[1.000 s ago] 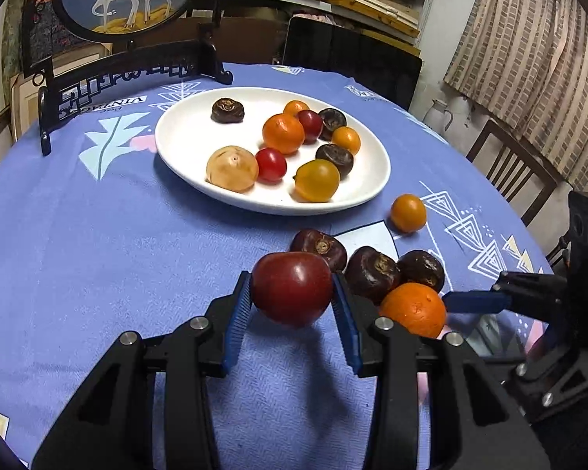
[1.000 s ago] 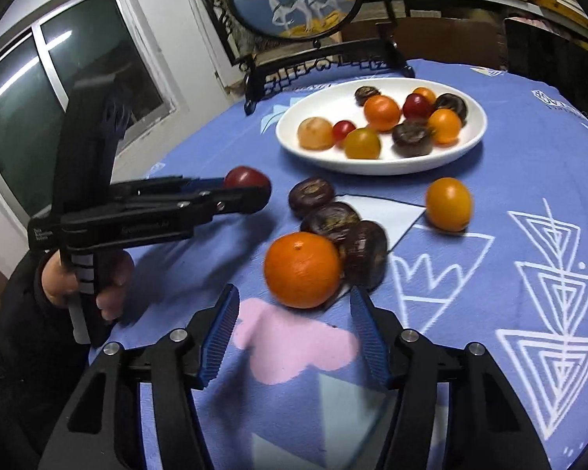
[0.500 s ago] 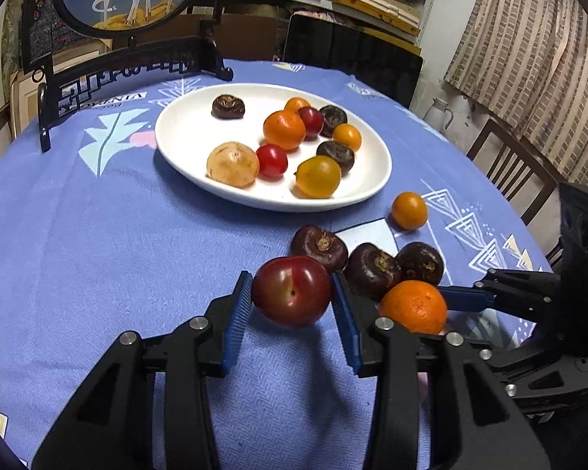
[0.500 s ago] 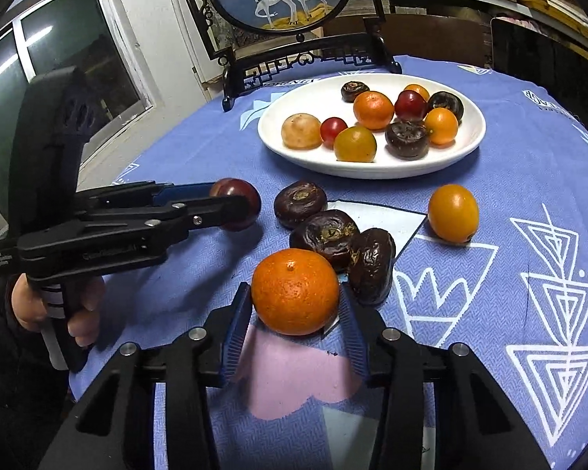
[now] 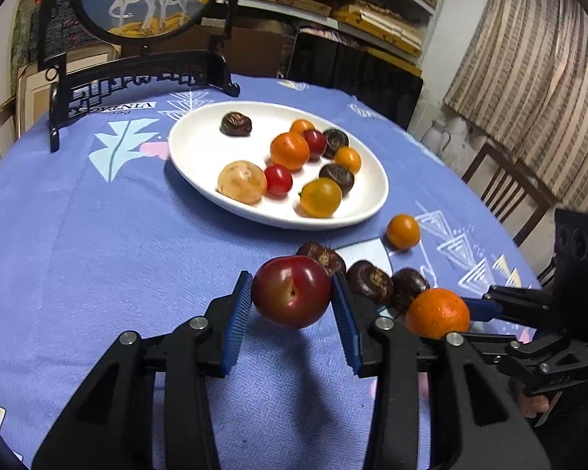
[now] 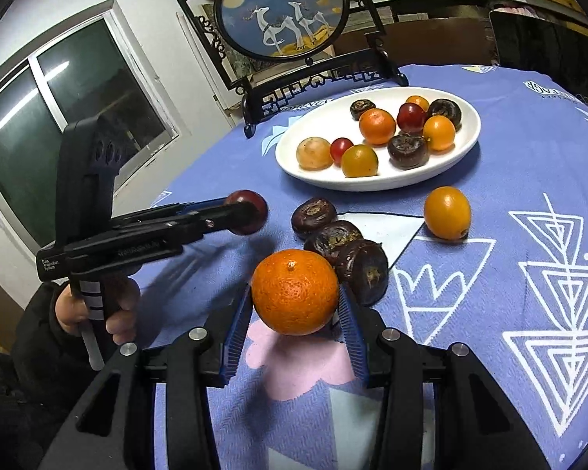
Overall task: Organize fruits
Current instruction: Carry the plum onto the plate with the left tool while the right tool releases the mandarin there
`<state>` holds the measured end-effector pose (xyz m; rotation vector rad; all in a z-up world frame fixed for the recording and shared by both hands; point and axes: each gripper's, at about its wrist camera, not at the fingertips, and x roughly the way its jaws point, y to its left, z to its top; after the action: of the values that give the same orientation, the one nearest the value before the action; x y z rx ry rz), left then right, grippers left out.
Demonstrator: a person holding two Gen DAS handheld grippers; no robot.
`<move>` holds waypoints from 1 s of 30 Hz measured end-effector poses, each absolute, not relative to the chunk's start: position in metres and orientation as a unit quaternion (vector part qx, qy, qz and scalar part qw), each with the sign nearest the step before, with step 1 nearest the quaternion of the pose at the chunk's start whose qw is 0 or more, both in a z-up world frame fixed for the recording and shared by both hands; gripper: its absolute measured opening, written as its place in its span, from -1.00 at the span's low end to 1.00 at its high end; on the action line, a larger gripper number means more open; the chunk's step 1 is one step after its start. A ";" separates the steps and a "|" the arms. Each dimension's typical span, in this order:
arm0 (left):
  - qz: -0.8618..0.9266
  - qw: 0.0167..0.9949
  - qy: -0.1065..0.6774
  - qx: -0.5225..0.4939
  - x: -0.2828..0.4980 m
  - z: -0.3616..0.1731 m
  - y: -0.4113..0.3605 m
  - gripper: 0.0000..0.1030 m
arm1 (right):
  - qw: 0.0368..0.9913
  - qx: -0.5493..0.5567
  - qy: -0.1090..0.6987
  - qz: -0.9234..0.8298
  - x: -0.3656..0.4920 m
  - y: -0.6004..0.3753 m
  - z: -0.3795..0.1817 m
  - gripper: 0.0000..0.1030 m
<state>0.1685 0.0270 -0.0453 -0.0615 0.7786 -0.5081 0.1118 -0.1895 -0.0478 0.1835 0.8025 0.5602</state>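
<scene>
The left hand-held gripper [image 5: 292, 293] pinches a glossy dark-red plum [image 5: 292, 291] (roundish, no clear long axis), its dimple facing the camera, lifted off the surface [image 5: 98, 254] short of the white plate [image 5: 200, 149]. The right hand-held gripper [image 6: 294, 305] pinches a pebbly orange mandarin [image 6: 294, 291], stem dimple up, nearer than the plate.

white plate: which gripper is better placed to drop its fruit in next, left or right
Left, probably. The left gripper holds the red plum raised, with bare cloth ahead up to the white plate. The right gripper grips the orange behind three dark fruits lying toward the plate.
</scene>
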 end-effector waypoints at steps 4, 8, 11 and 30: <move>-0.236 0.898 0.368 -0.045 0.168 -0.039 0.035 -0.22 | 0.886 0.089 0.372 0.263 0.114 -0.197 -0.034 -0.13; -0.231 0.905 0.355 -0.039 0.174 -0.023 0.032 -0.22 | 0.894 0.081 0.361 0.251 0.133 -0.204 -0.012 -0.13; -0.221 0.908 0.355 -0.022 0.192 -0.009 0.023 -0.22 | 0.894 0.091 0.361 0.247 0.171 -0.205 0.012 -0.13; -0.185 0.911 0.368 -0.016 0.300 -0.027 0.006 0.14 | 0.885 0.126 0.400 0.204 0.329 -0.162 -0.006 -0.03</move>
<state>0.3001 0.0058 -0.0268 -0.0325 0.7581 -0.3806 0.3290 -0.1616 -0.0056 0.2630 0.8317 0.4244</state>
